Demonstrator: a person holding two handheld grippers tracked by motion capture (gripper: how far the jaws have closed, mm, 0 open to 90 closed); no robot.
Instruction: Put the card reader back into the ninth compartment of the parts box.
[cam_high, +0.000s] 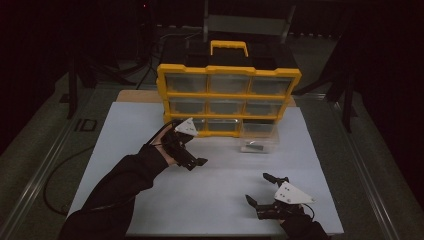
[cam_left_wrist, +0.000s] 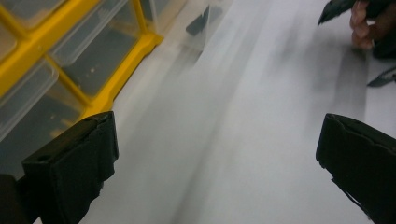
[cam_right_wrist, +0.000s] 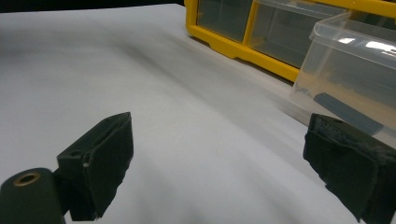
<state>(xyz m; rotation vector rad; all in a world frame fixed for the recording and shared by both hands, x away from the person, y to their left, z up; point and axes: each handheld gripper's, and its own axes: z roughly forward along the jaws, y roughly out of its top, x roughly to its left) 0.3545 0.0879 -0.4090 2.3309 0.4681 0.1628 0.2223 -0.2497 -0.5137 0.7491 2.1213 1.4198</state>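
Right gripper (cam_right_wrist: 219, 163) low over the white surface (cam_right_wrist: 154, 93), jaws spread wide apart with nothing between them but bare sheet. Ahead and to the right, a clear plastic drawer (cam_right_wrist: 345, 70) standing on the surface just in front of the yellow organizer (cam_right_wrist: 243, 49), a dark flat piece (cam_right_wrist: 348, 112) lying inside on its bottom. Behind, the organizer's see-through drawers in their yellow frame, stretching along the upper right edge.
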